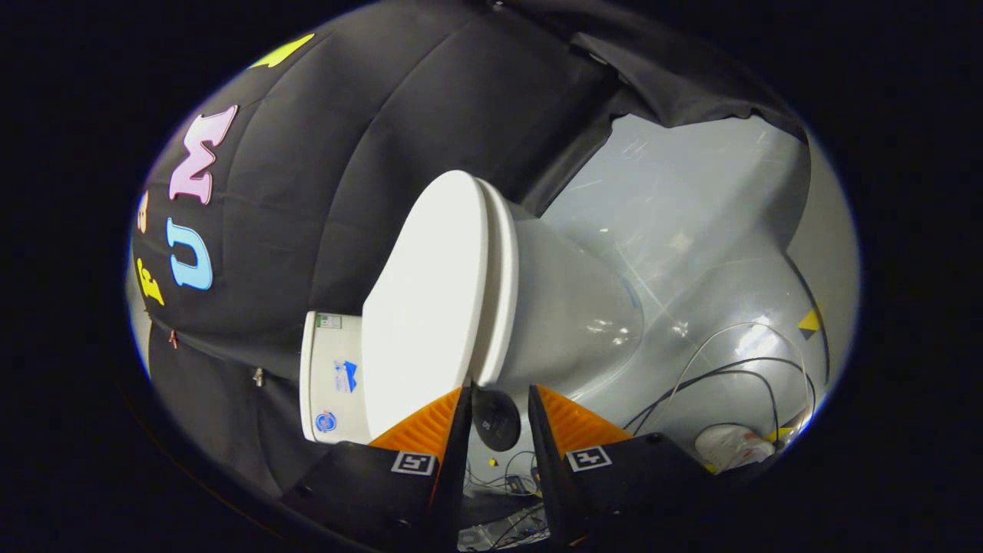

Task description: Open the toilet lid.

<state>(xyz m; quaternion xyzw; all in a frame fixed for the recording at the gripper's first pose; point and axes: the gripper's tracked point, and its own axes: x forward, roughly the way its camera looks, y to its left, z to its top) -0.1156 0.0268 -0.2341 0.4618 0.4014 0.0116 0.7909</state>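
lid point(426, 307) of the toilet is shut flat on the seat point(501, 284), just ahead of the gripper point(499, 403). gripper fingers stand a little apart, gripping nothing, their tips near the lid's front edge. beyond: bowl point(576, 307), tank point(332, 376), loose cables point(729, 376) on grey floor point(691, 200).

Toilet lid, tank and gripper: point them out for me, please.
toilet lid point(426, 307): gripper view, on its flat closed top face.
tank point(332, 380): gripper view, on its side wall.
gripper point(499, 407): gripper view, open, midway between its fingertips, at the lid's front edge.
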